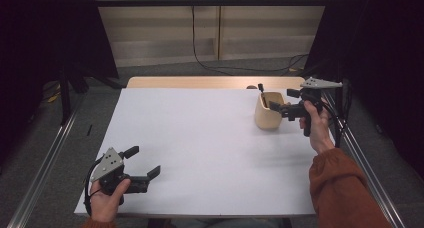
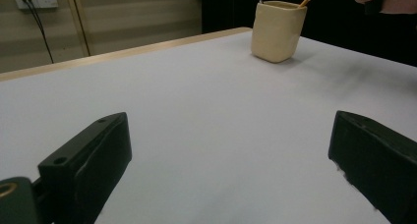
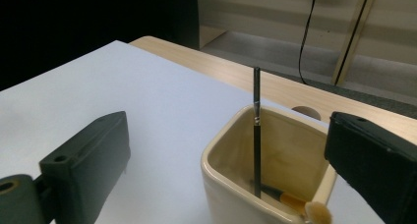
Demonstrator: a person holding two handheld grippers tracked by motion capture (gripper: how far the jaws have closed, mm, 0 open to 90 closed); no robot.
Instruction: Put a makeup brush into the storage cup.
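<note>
A: Where's the cup (image 1: 267, 111)?
B: Right of centre in the high view, on the white table (image 1: 200, 153), near its far edge. Cream, squarish, upright.

A: Anything in it?
B: The right gripper view shows a thin black brush (image 3: 256, 130) standing nearly upright inside, its handle rising above the rim. A second brush (image 3: 295, 204) lies low against the near wall, pale bristles poking over the rim at the lower right of that frame.

A: Right gripper (image 1: 278, 107)?
B: Held at the cup's right side, jaws spread wide, nothing pinched. One jaw tip sits over the rim. Whether it touches, I can't tell.

A: Left gripper (image 1: 142, 162)?
B: Lower left of the high view, near the table's front edge, well apart from the cup. Jaws wide, bare table between them.
</note>
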